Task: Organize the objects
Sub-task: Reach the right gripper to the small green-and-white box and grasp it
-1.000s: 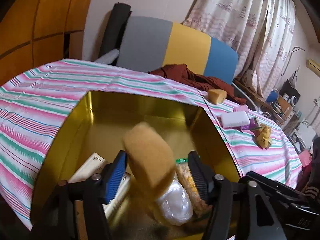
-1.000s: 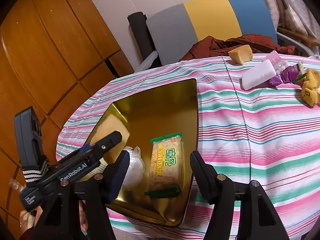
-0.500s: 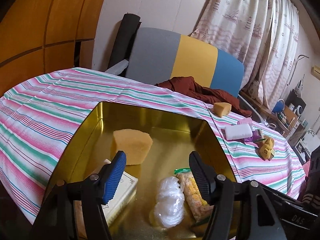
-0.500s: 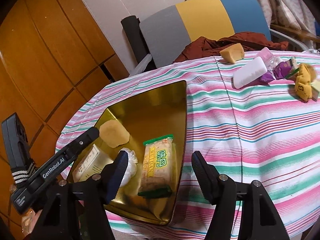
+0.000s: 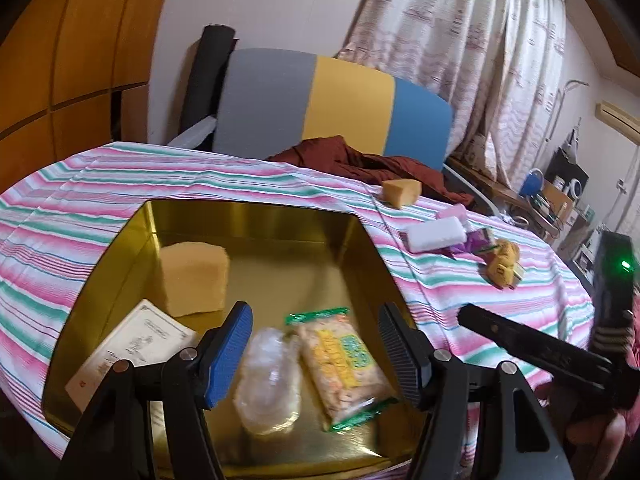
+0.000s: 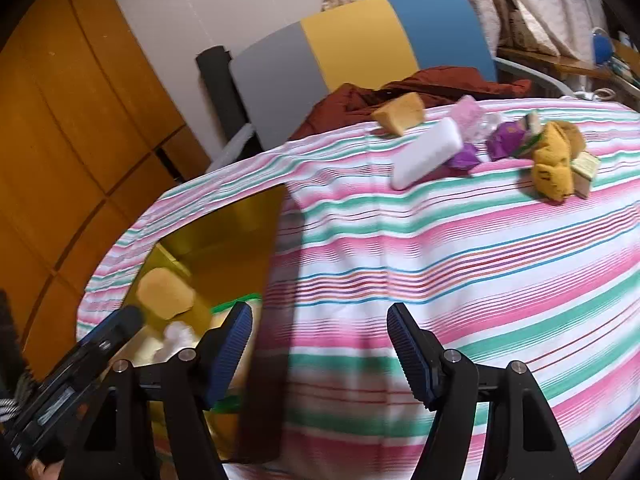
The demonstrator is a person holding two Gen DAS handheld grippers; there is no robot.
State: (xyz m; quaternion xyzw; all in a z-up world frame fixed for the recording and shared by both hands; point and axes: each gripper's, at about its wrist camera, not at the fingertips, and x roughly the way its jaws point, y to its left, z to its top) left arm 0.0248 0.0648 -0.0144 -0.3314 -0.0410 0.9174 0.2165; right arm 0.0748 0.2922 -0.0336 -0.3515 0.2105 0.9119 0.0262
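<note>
A gold tin [image 5: 256,216] [image 6: 240,240] sits on the striped tablecloth. Inside it lie a yellow sponge [image 5: 194,280] [image 6: 164,290], a white box [image 5: 132,350], a clear plastic bag [image 5: 268,384] and a cracker packet [image 5: 340,360]. My left gripper [image 5: 314,356] hovers open over the tin with nothing between its fingers. My right gripper [image 6: 320,354] is over the cloth just right of the tin, its jaws opening, nothing between them. Farther along the table lie a second sponge [image 5: 401,191] [image 6: 399,113], a white block [image 5: 435,233] [image 6: 426,153], purple wrappers [image 6: 506,140] and a yellow plush toy [image 5: 502,266] [image 6: 556,160].
A grey, yellow and blue chair [image 5: 332,108] [image 6: 360,44] stands behind the table with a dark red garment [image 5: 360,160] draped on it. Wooden panels [image 6: 60,140] are on the left, curtains [image 5: 460,60] at the back right. Striped cloth [image 6: 460,260] lies bare between tin and loose items.
The yellow sponge dropped from my left gripper and settled at the tin's back left. My left gripper drew back. My right gripper swung right, off the tin and over the cloth, its jaws widening.
</note>
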